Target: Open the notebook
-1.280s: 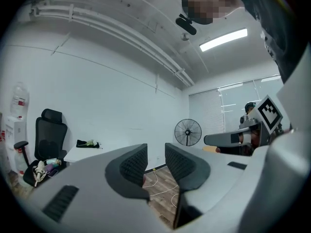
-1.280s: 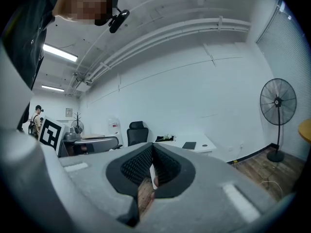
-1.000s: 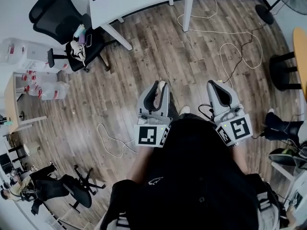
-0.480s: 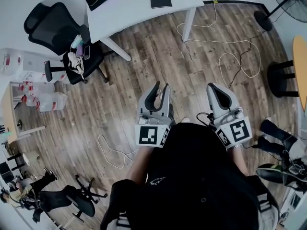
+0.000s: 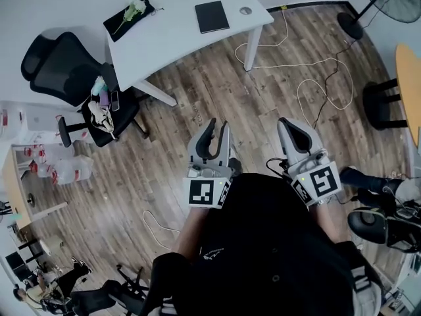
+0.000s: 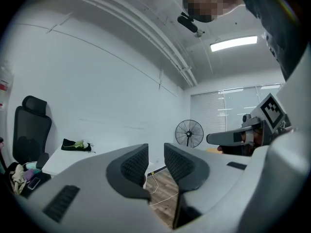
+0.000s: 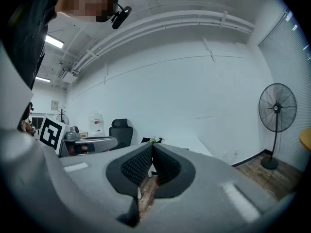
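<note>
Notebook [image 5: 212, 16] lies closed near the table's [image 5: 164, 38] right end, well apart from both claws, presumably carried low for the approach: left claw [image 5: 217, 127] slightly apart, empty; right claw [image 5: 289, 125] pressed together, empty.

Notebook [image 5: 212, 16]: matt black cover, smooth. It lies on desk [image 5: 164, 35], which has a smooth white top w/ slight sheen. Floor [image 5: 197, 97] round desk: wood-look planks, brown-grey, grain visible, low gloss. Left gripper [image 5: 217, 129] & right gripper [image 5: 290, 126]: matt grey plastic shells. Pads [image 6: 135, 165] are black, ribbed, rubbery-looking. Office chair [image 5: 62, 54] left of desk: matt black, fabric or mesh, can't tell which. Cable [image 5: 299, 63] right of desk: white, smooth. Person's top [image 5: 263, 242]: black cloth.
</note>
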Demonstrator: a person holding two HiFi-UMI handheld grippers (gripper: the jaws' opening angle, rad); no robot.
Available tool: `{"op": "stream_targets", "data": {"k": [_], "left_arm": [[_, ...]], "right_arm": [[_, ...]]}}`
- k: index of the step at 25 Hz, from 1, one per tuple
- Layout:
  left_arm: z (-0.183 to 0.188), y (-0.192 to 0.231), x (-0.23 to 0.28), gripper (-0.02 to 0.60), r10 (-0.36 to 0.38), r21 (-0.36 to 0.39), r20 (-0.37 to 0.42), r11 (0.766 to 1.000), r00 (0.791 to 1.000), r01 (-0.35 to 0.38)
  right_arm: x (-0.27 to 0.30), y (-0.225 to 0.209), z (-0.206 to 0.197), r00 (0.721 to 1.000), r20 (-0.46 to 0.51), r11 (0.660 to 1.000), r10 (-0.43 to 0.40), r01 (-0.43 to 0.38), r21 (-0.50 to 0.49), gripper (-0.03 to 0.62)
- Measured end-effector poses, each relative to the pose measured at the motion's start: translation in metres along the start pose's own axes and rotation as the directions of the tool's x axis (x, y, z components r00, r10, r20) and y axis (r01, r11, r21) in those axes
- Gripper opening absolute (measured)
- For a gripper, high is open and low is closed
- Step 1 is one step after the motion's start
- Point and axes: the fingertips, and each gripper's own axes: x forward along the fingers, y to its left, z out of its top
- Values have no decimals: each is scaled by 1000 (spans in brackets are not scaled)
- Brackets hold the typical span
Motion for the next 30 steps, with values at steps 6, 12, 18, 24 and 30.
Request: {"op": "stream_targets", "data": {"k": [6, 12, 18, 24, 30], "left_arm": [[5, 39, 33, 100, -27, 2, 7, 1000, 1000, 27], [1, 61, 49, 100, -50, -14, 0, 999, 999, 50], [-5, 64, 69, 100, -80, -27, -24, 997, 997, 79], [-14, 65, 89, 100, -96, -45, -57, 995, 994, 94], [-14, 69, 130, 100, -66, -39, -62, 997, 996, 64]], "right_arm": [[43, -10, 5, 999, 15, 999, -49, 49, 8, 5], [64, -15, 3, 996, 9, 996, -89, 89, 7, 5], [72, -29, 2, 992, -4, 992, -127, 127, 20, 5], [85, -49, -7, 990, -24, 989, -142, 143, 44, 5], [112, -83, -6, 994, -29, 993, -106, 108, 57, 5]]}}
